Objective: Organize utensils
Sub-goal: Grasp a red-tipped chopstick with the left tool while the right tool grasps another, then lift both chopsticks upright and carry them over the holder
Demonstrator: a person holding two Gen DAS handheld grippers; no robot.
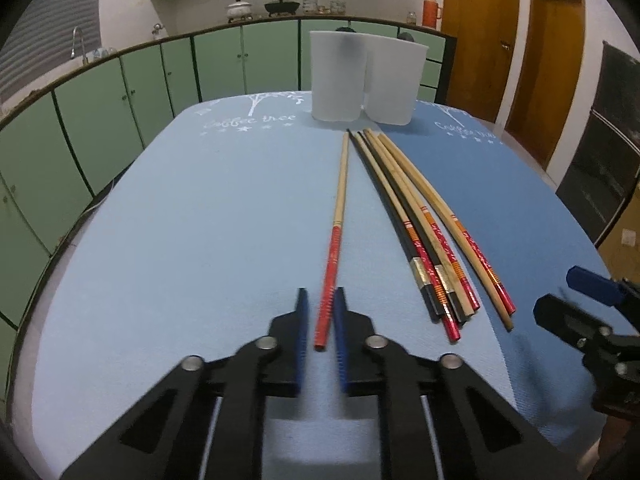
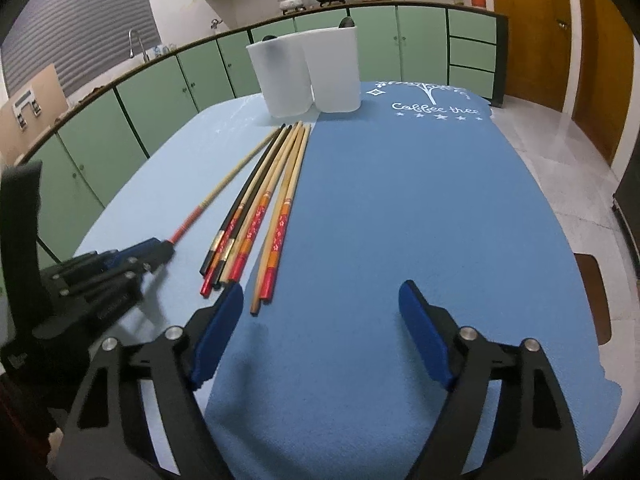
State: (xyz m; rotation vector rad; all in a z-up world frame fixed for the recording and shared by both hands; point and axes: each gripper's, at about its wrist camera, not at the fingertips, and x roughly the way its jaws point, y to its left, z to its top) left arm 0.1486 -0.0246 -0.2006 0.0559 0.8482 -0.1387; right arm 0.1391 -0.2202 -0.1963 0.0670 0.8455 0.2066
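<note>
Left wrist view first: our left tool (image 1: 320, 312) sits low over the table (image 1: 180, 220), its blue pads narrowed around the red end of a single chopstick (image 1: 338, 224). A sliver of gap shows on each side, so we judge it not yet clamped. That stick's long axis runs straight away from us, in line with the tool's fingers, its pale tip pointing toward two white cups (image 1: 362, 80) at the table's far edge. Just to its right lies the bundle of chopsticks (image 1: 416, 224), fanned slightly and also pointing toward the cups.

From the right wrist view, our right tool (image 2: 320, 312) is spread wide with nothing in it, the bundle just beyond its left pad. Our left tool is nearer the lone stick; closing on it comes next, we think.
</note>
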